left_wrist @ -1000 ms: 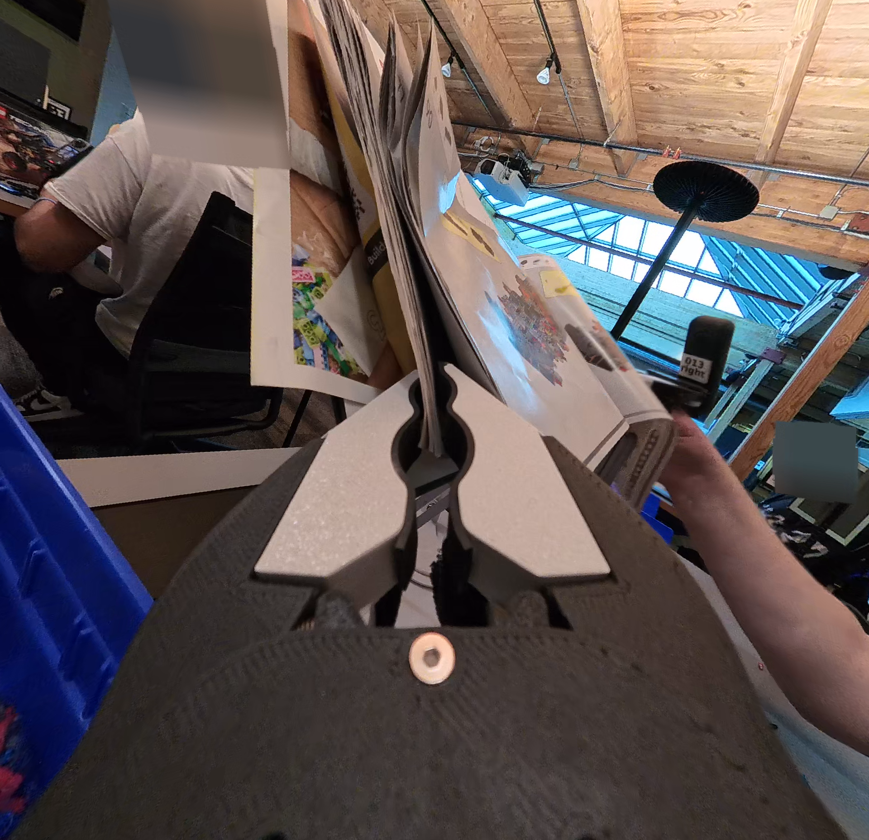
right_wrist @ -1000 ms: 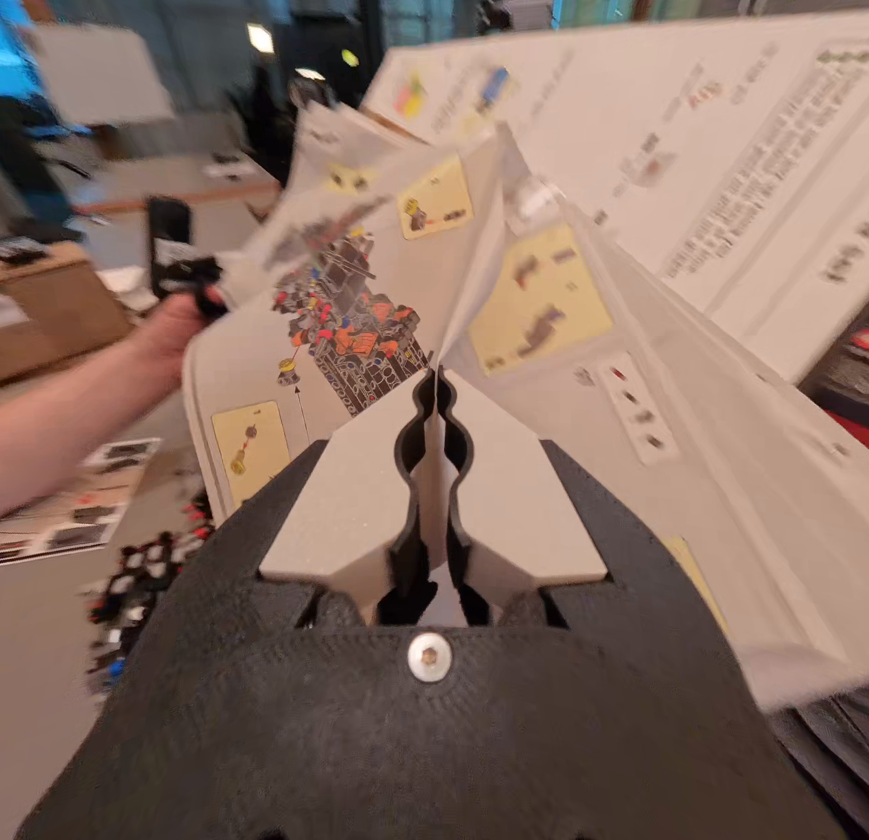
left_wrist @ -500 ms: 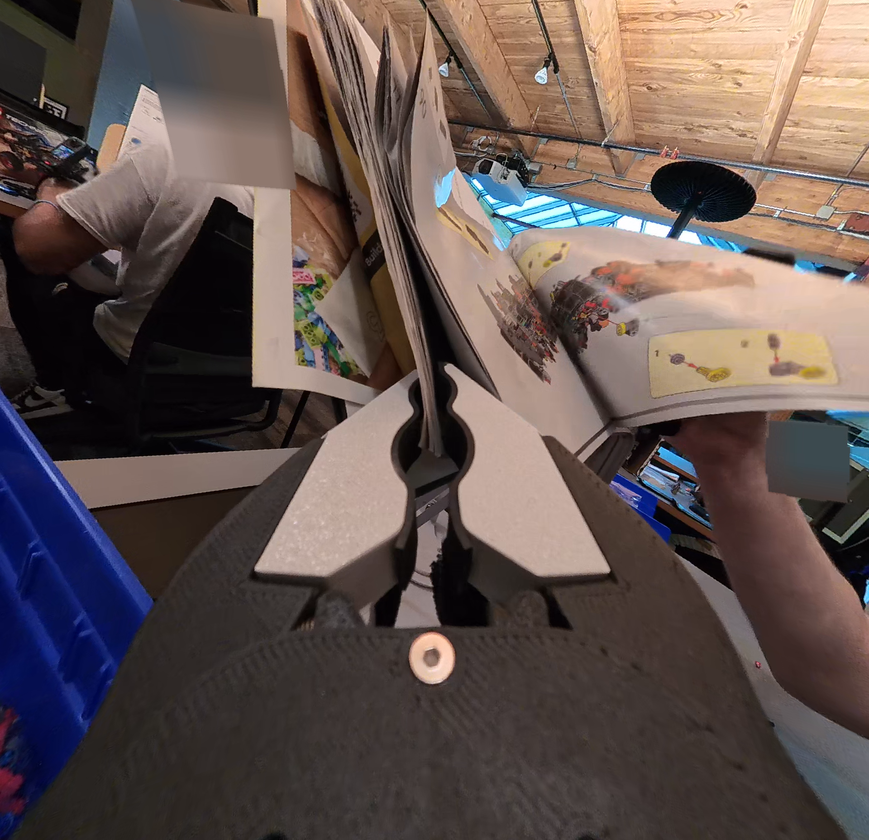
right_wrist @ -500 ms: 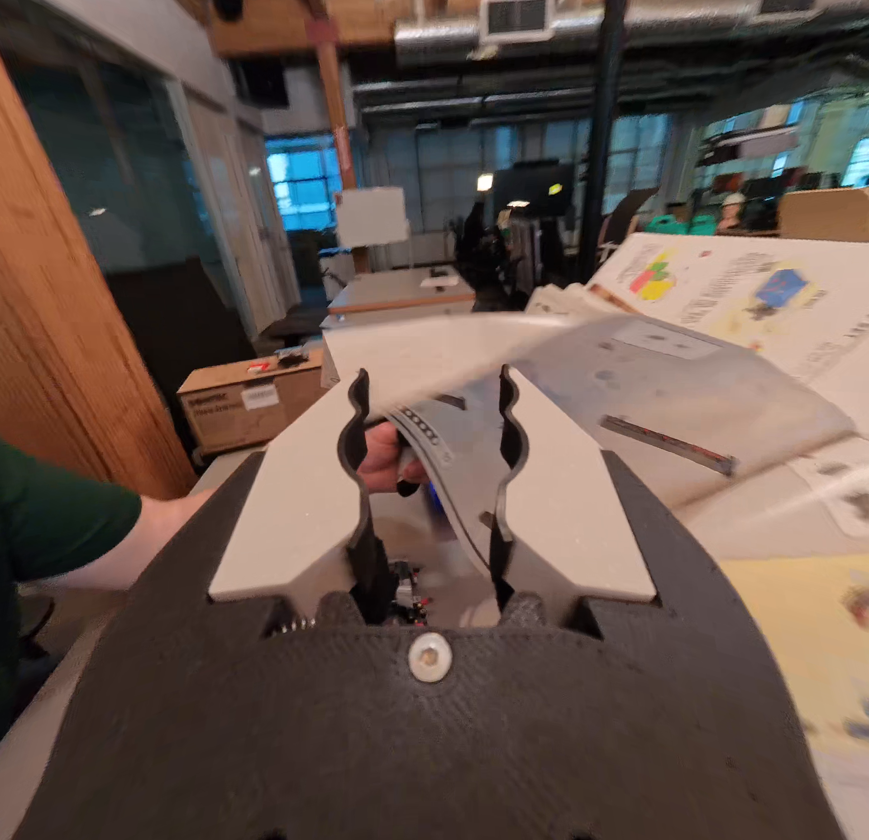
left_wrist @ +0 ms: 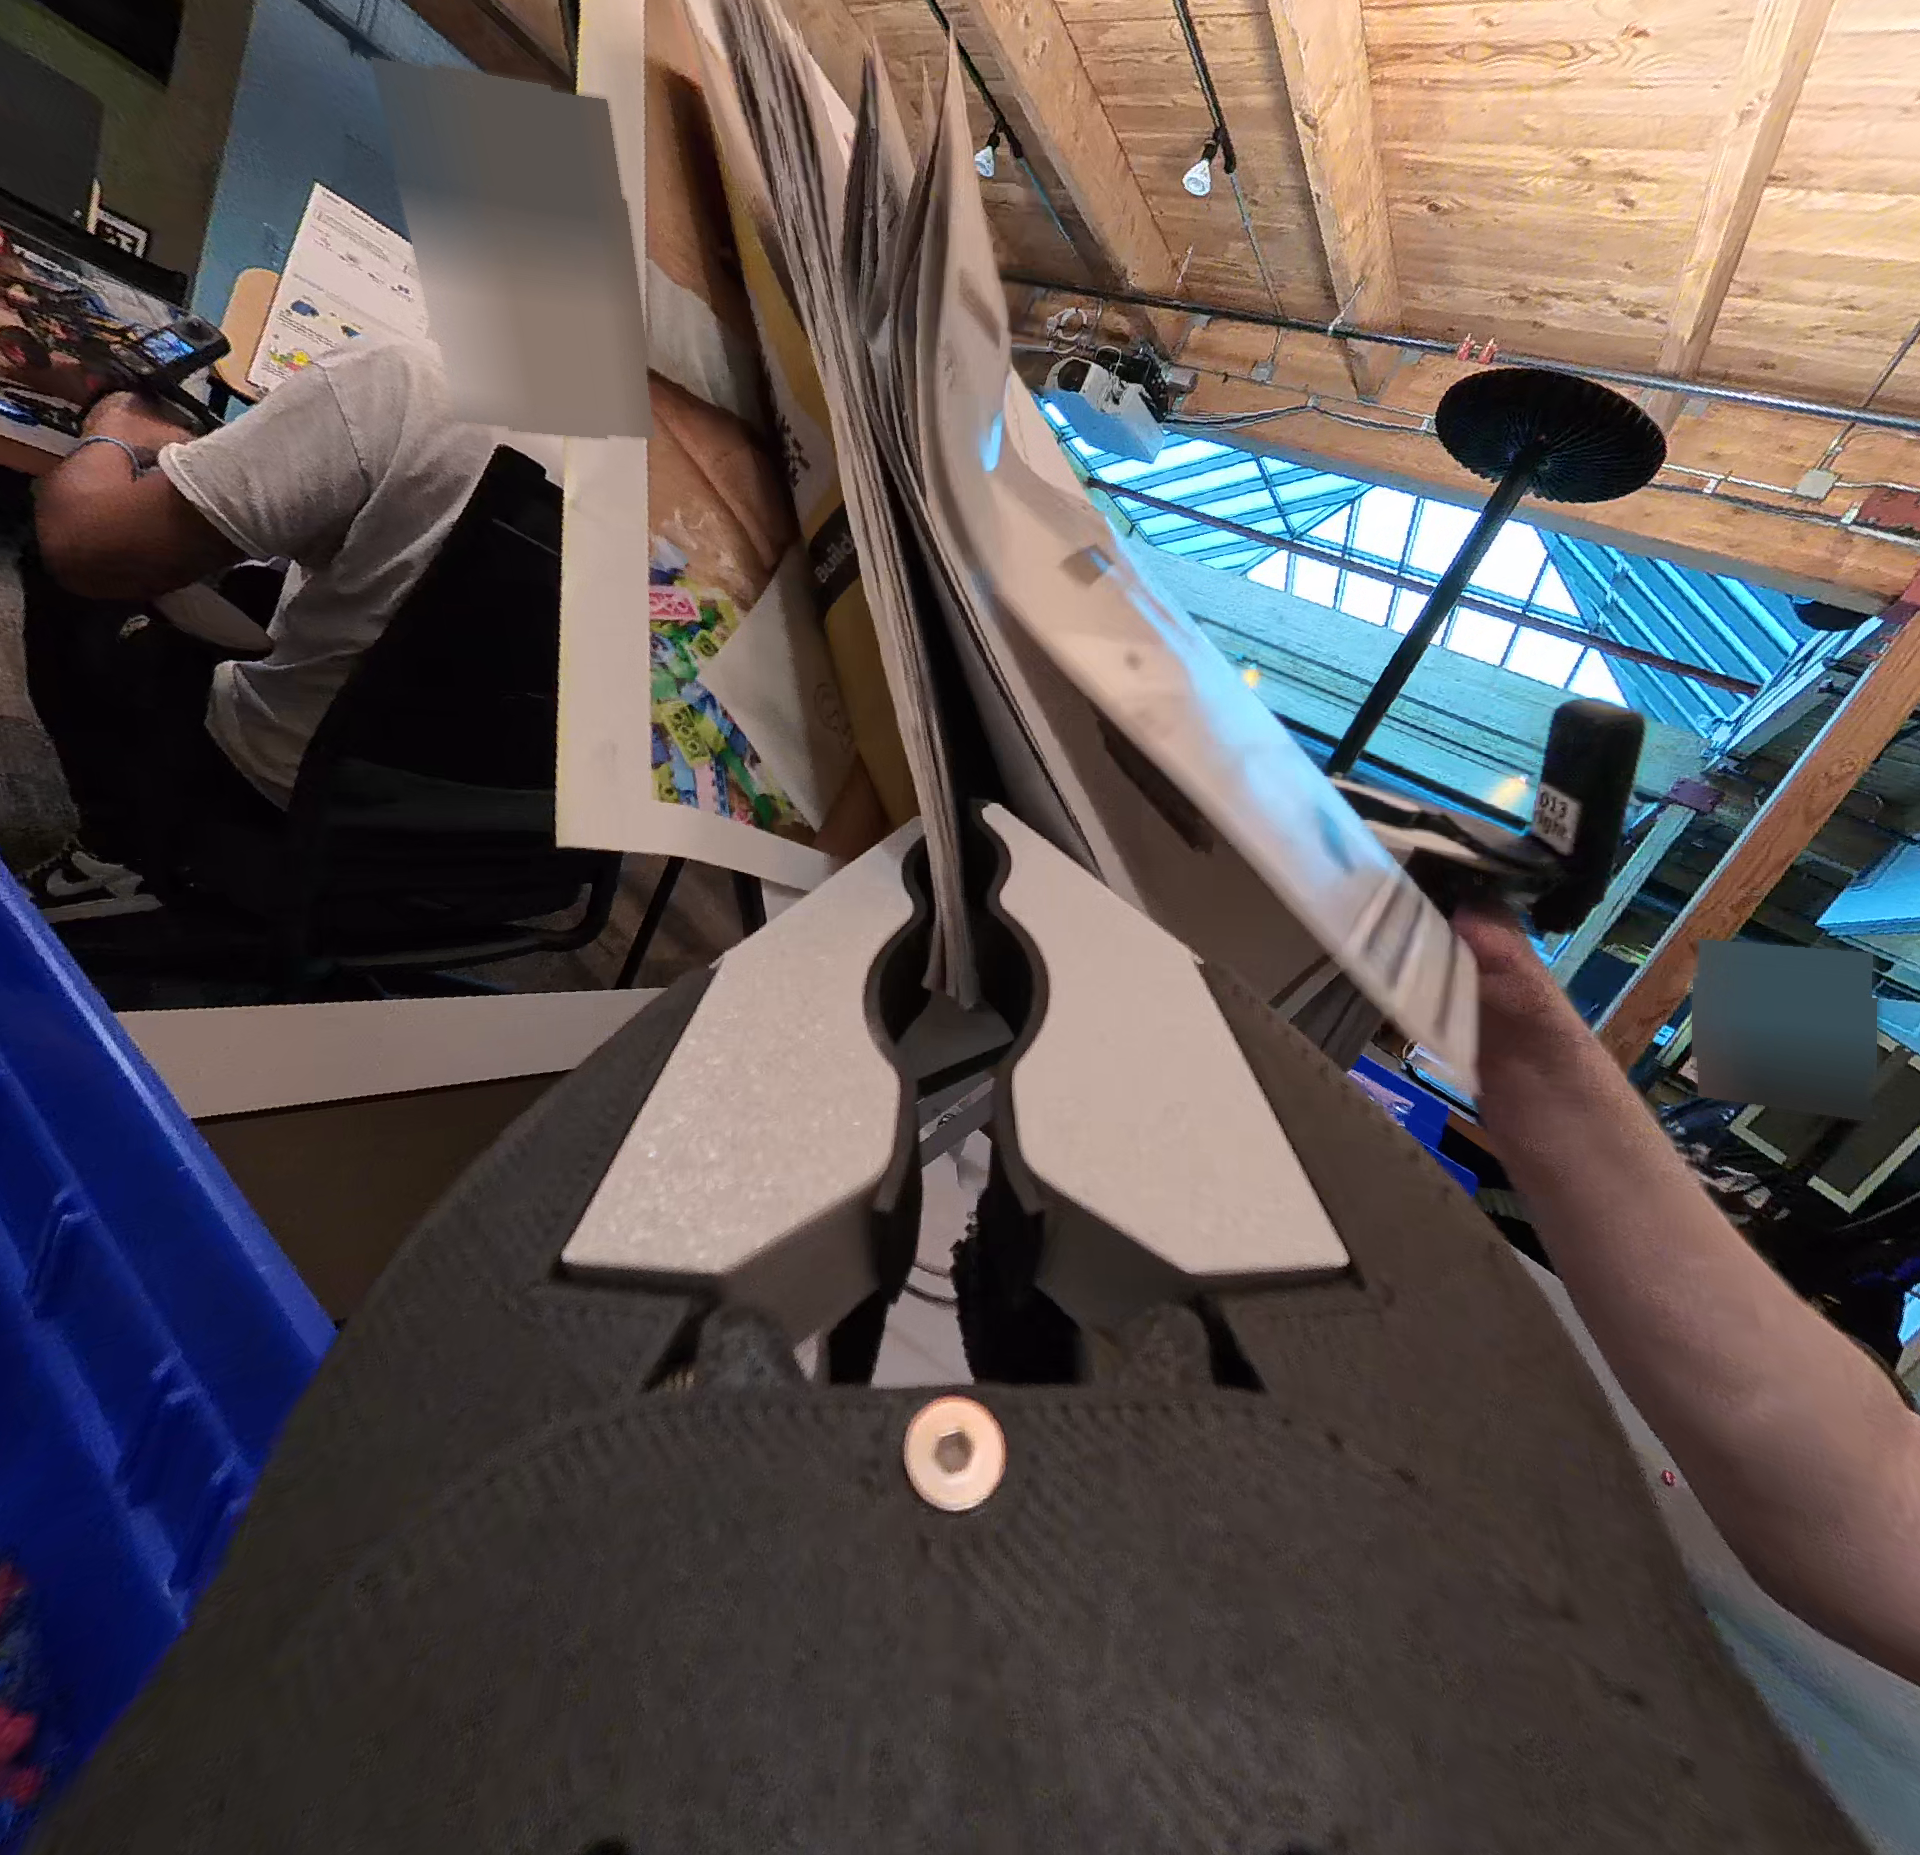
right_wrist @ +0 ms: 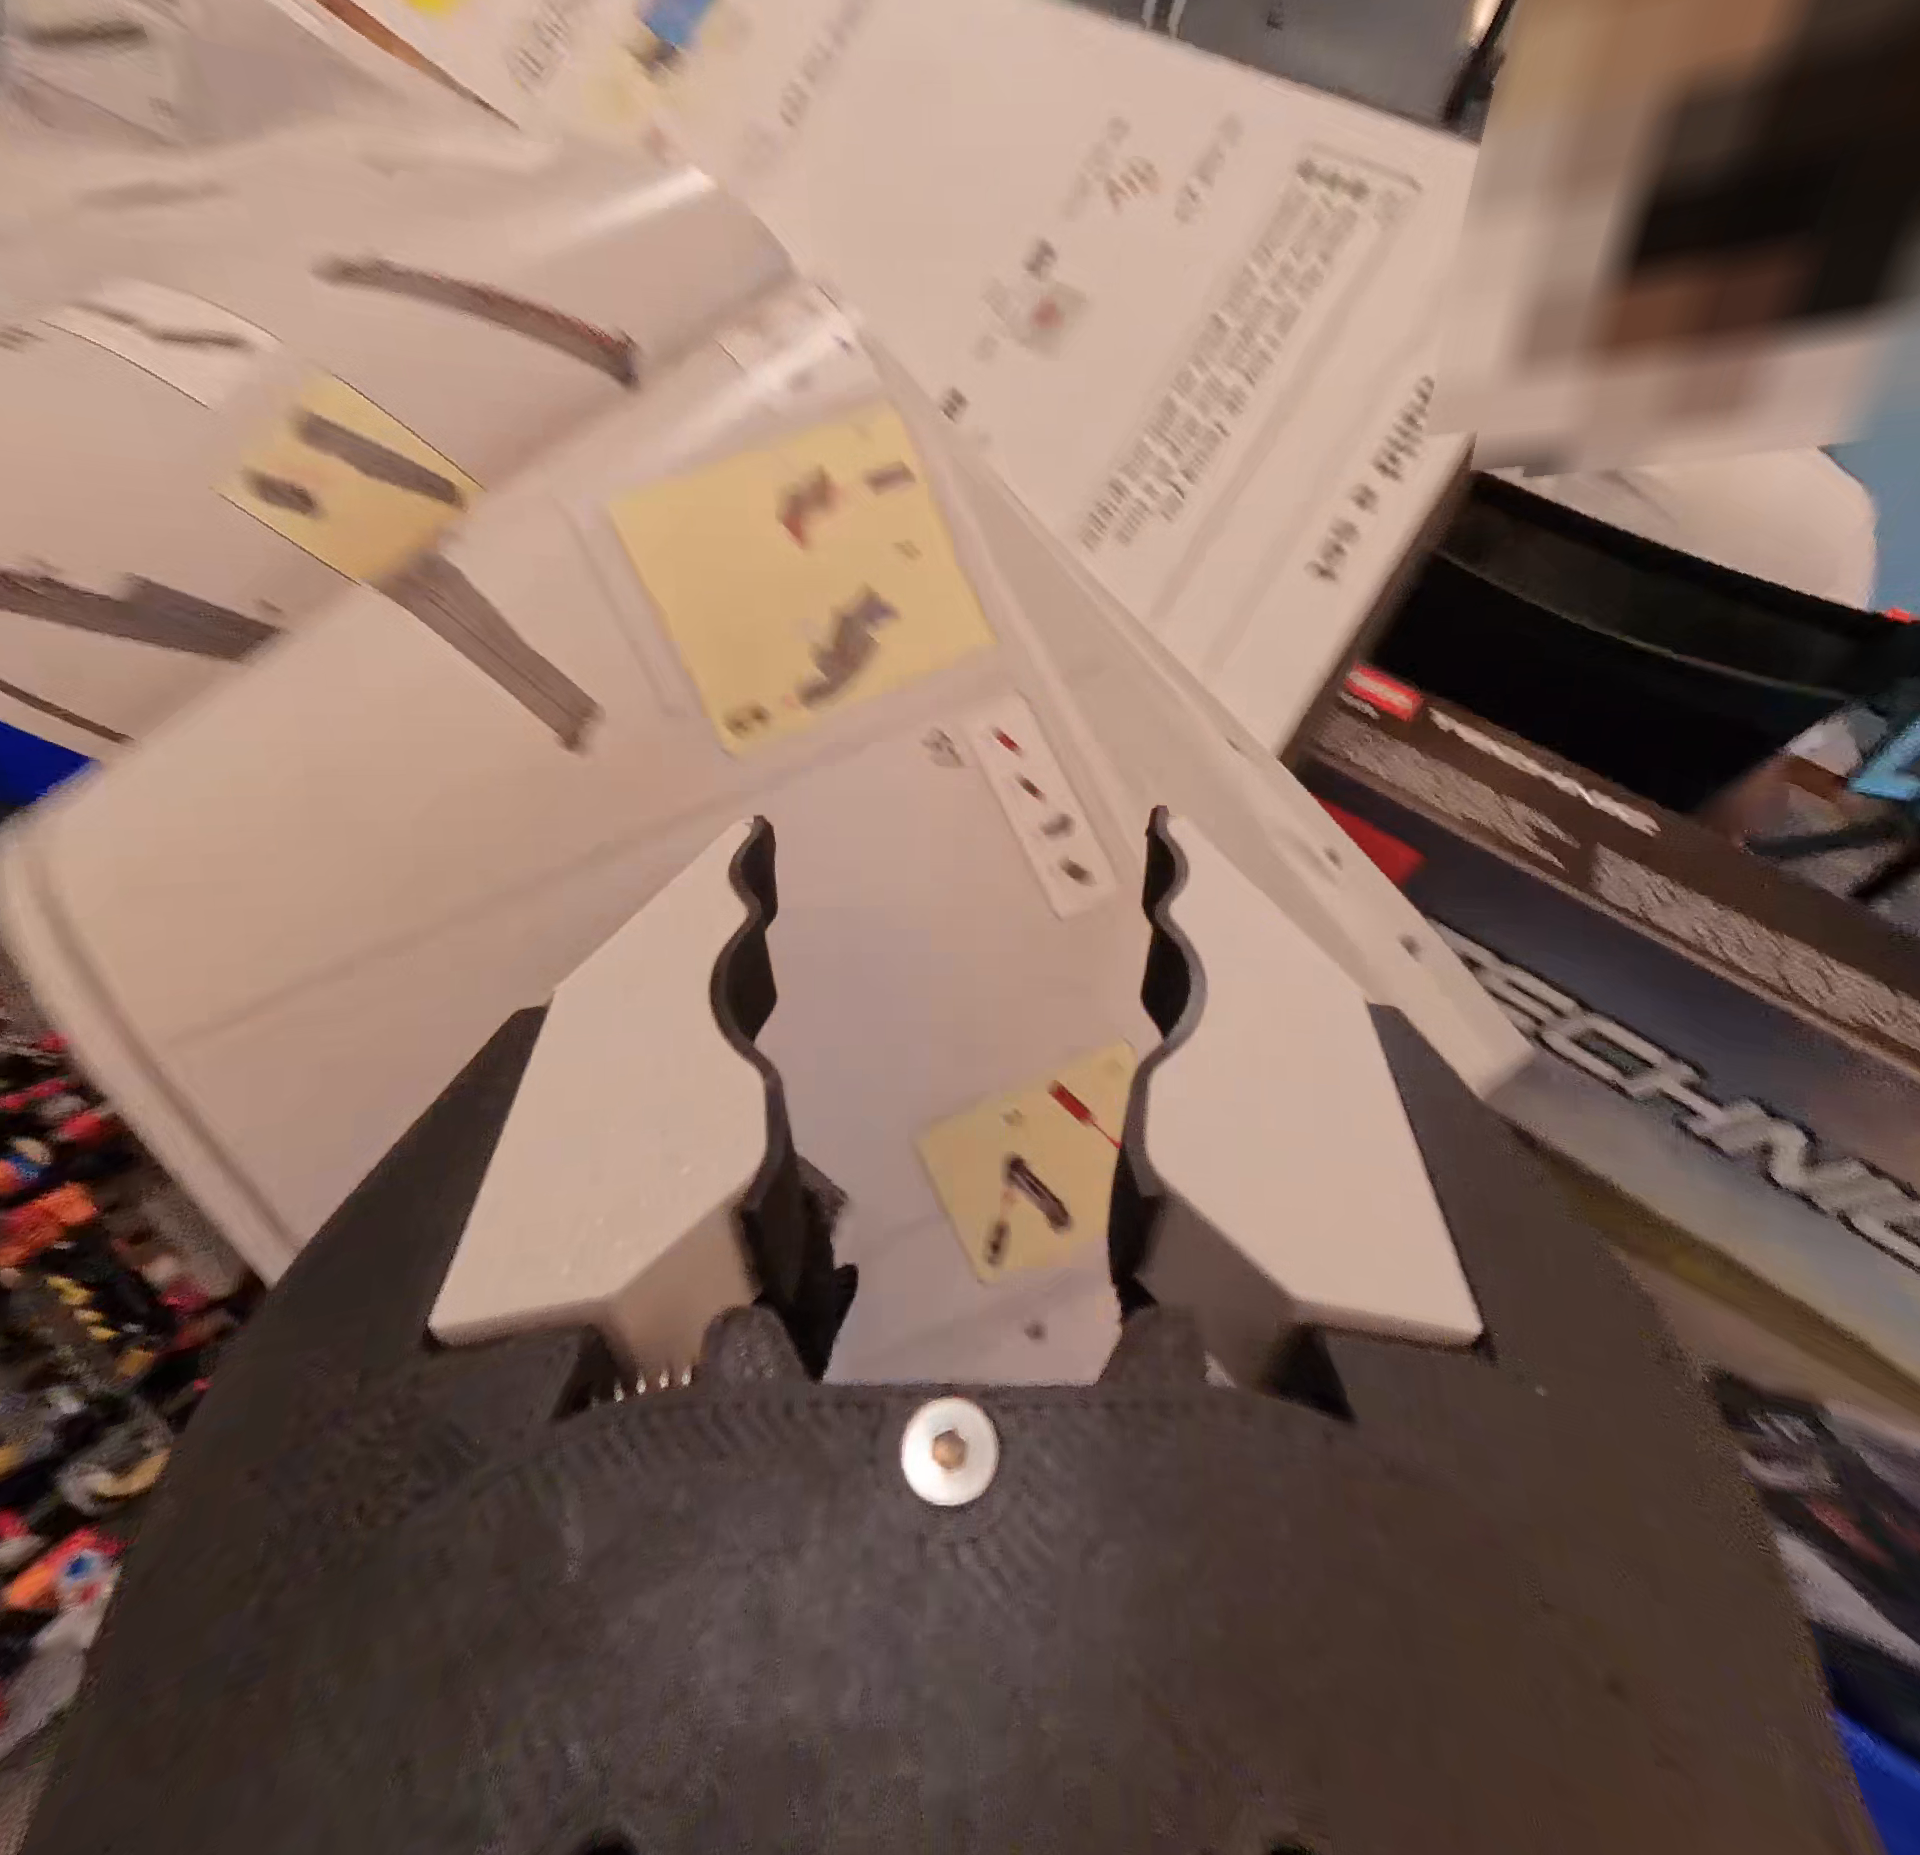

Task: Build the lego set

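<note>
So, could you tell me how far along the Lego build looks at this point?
Little looks built: loose pieces lie scattered on the table, and no finished model shows. In hand is the instruction booklet: the left gripper is shut on a stack of its pages, holding it upright, while the right gripper is open over an open spread, seemingly mid page search. Finding the step and nearly all assembly appear left.
</note>
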Available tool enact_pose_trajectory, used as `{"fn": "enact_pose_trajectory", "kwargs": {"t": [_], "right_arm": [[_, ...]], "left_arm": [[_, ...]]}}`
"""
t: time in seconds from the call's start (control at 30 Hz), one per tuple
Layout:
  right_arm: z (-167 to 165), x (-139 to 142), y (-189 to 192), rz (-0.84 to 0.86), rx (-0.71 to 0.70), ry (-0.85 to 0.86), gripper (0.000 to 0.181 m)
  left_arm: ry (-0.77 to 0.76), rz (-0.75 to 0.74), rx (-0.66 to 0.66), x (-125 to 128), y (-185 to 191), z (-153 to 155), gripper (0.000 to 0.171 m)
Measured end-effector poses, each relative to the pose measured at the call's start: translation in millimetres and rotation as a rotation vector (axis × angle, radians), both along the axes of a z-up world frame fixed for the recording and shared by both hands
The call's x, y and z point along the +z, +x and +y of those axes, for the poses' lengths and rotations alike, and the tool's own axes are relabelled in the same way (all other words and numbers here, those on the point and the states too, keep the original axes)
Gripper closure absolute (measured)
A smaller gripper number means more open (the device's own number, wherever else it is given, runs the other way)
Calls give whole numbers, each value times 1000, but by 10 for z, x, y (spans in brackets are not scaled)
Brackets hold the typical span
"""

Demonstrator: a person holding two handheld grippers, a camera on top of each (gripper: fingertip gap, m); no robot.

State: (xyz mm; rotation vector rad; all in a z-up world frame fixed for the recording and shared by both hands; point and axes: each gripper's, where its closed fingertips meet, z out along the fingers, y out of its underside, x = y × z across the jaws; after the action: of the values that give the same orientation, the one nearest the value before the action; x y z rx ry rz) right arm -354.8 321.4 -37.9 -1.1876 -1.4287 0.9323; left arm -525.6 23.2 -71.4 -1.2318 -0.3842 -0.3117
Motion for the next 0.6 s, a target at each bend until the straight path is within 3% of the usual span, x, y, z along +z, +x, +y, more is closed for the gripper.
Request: {"fn": "enact_pose_trajectory", "kwargs": {"t": [0.1, 0.23, 0.37, 0.6], "right_arm": [[284, -215, 38, -48, -55, -5, 109], [361, -444, -26, -108, -66, 20, 111], [356, -455, -50, -93, -82, 42, 114], [310, -441, -50, -105, -90, 109, 134]], "left_arm": [[-4, 4, 4, 3, 3, 0, 171], [-7, 7, 8, 0, 4, 2, 171], [-9, 7, 9, -13, -2, 8, 171], [-10, 6, 9, -12, -1, 8, 171]]}}
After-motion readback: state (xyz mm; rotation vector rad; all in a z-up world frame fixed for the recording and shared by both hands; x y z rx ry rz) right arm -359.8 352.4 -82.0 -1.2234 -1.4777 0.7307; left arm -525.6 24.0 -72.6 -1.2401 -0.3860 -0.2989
